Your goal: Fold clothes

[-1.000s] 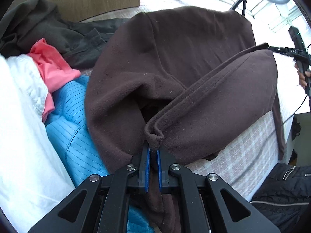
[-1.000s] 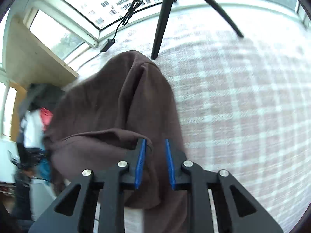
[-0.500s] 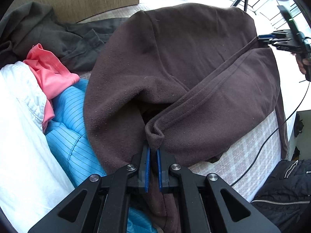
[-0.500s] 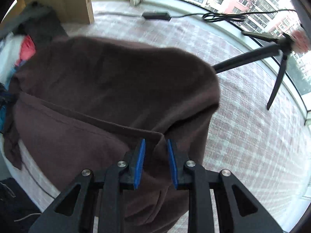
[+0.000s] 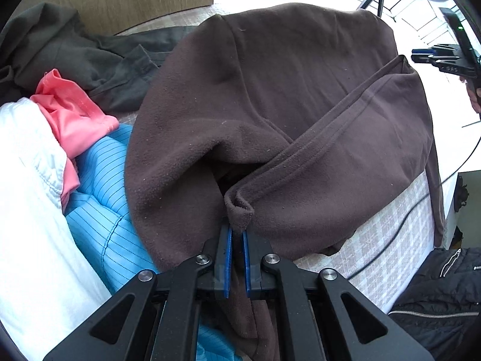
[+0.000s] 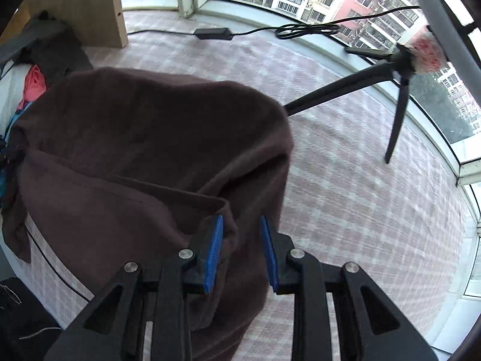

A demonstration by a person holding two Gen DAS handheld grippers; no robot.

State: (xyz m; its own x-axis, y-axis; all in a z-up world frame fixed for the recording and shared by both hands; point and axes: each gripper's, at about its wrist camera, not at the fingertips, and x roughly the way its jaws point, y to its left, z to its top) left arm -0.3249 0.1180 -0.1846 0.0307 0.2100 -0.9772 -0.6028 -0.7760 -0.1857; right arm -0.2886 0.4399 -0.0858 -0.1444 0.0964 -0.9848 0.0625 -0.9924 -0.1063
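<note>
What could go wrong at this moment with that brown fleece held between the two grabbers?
1. The right gripper stands open around the brown fleece, so that corner may drop and the fold sag.
2. Only the left gripper pinches the hem; pulling could drag the fleece onto the blue garment and pink garment beside it.
3. A black cable runs over the checked cover near the fleece's edge and might snag.

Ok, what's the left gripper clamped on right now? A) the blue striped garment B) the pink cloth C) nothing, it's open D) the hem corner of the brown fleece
D: in the left wrist view the left gripper has its blue pads pressed together on the rolled hem corner of the brown fleece, with the blue striped garment off to the side.
</note>
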